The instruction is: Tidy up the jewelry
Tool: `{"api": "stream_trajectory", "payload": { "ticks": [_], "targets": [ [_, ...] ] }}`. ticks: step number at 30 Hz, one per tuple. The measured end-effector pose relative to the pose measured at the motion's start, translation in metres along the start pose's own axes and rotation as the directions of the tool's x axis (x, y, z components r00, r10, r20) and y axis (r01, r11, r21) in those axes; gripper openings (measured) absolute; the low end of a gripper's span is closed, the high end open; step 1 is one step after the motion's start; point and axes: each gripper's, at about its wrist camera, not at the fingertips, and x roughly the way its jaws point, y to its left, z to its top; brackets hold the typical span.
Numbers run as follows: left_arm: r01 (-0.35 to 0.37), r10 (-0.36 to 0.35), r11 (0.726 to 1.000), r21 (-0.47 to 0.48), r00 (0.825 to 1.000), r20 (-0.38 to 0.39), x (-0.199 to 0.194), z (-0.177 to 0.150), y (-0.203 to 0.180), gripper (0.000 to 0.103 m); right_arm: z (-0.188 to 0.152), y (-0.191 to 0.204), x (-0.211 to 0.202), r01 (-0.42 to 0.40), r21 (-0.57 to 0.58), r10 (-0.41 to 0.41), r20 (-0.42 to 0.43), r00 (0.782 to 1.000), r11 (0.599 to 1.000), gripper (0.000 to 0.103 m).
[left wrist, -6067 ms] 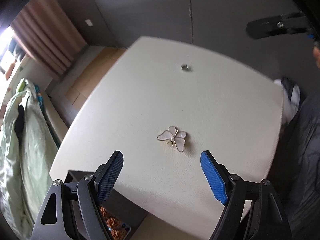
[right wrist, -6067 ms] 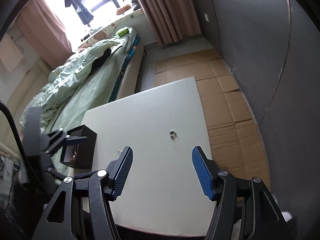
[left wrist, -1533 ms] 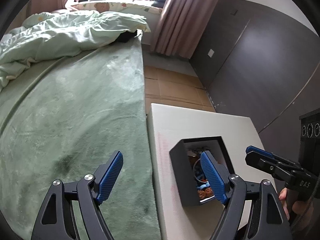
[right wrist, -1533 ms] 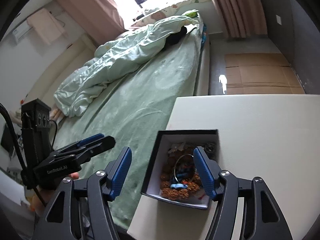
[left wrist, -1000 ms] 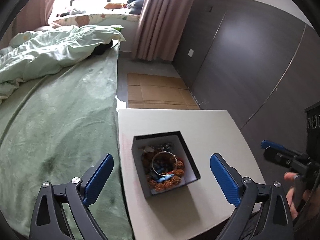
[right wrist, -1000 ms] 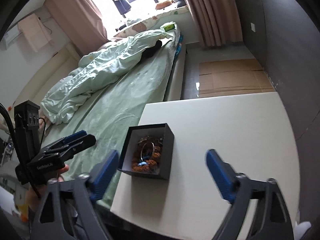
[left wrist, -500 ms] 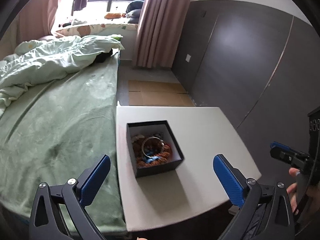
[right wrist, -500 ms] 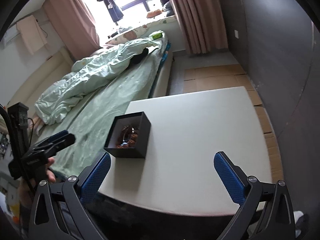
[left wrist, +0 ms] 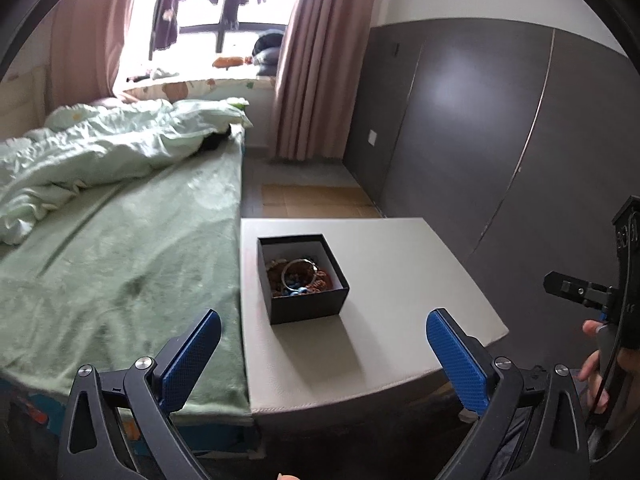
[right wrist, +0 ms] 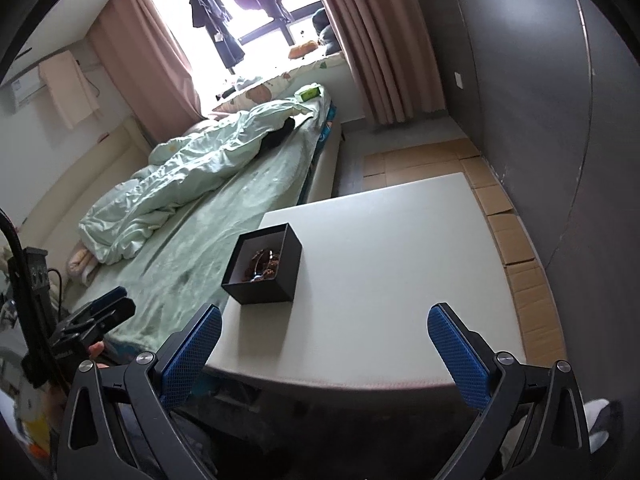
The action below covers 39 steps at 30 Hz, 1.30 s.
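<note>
Left wrist view: my left gripper (left wrist: pixel 322 354) and right gripper (right wrist: pixel 324 352) both stand released, nothing between them. The black box (left wrist: pixel 302 276) sits near the table's (left wrist: pixel 400 280) bed-side edge; its tangled jewelry (left wrist: pixel 300 276) is hard to distinguish. The remaining tabletop lies bare.

Left tongs (left wrist: pixel 323 354) and right tongs (right wrist: pixel 325 354) both spread wide, empty, angled downward, side by side
</note>
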Motion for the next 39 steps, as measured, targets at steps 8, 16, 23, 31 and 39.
{"api": "stream_trajectory", "payload": {
  "ticks": [8,16,23,31,39],
  "targets": [
    [-0.036,0.032,0.998,0.060,0.998,0.059,-0.034,-0.019,-0.009,0.103,-0.020,0.017,-0.024,0.053,-0.068,-0.051,0.028,0.998,0.996,0.103],
    [-0.039,0.033,0.998,0.057,0.995,0.089,-0.054,-0.032,-0.008,0.103,-0.042,0.023,-0.047,0.029,-0.077,-0.023,0.070,0.997,0.997,0.103],
    [-0.015,0.015,1.000,0.000,0.994,0.109,-0.061,-0.034,0.001,0.103,-0.051,0.024,-0.057,0.048,-0.065,-0.041,0.096,0.995,0.997,0.103],
    [-0.029,0.028,0.999,0.013,0.994,0.110,-0.057,-0.033,-0.004,0.103,-0.050,0.021,-0.058,0.066,-0.042,-0.062,0.097,0.993,0.997,0.103],
    [-0.025,0.022,0.999,0.024,0.993,0.114,-0.058,-0.031,-0.010,0.103,-0.050,0.023,-0.062,0.072,-0.033,-0.068,0.118,0.991,0.997,0.103]
  ]
}}
